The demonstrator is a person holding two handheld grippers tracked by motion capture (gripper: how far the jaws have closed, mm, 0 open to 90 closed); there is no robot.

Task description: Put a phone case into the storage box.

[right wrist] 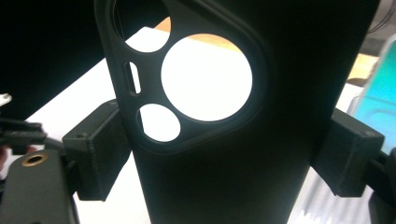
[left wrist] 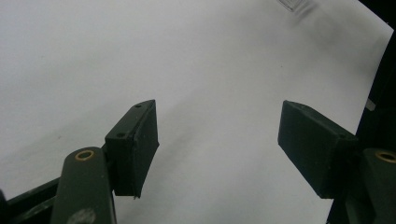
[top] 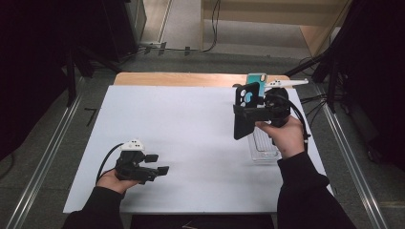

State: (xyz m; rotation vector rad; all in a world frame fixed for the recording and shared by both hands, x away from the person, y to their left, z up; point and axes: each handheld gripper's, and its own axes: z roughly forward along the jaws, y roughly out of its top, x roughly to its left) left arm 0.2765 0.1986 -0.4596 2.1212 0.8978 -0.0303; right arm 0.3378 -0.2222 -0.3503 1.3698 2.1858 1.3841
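A black phone case with round camera cutouts is held upright above the right side of the white table, with my right gripper shut on it. In the right gripper view the phone case sits between both jaws, which press its two side edges. A phone with a teal screen lies at the far right of the table, beyond the case, and its edge shows to the right of the case. My left gripper rests low near the front left of the table, open, with bare white table between its jaws.
A clear plastic tray lies on the white table under my right hand. A wooden strip runs along the table's far edge. Dark stands and cables stand around the table on the floor.
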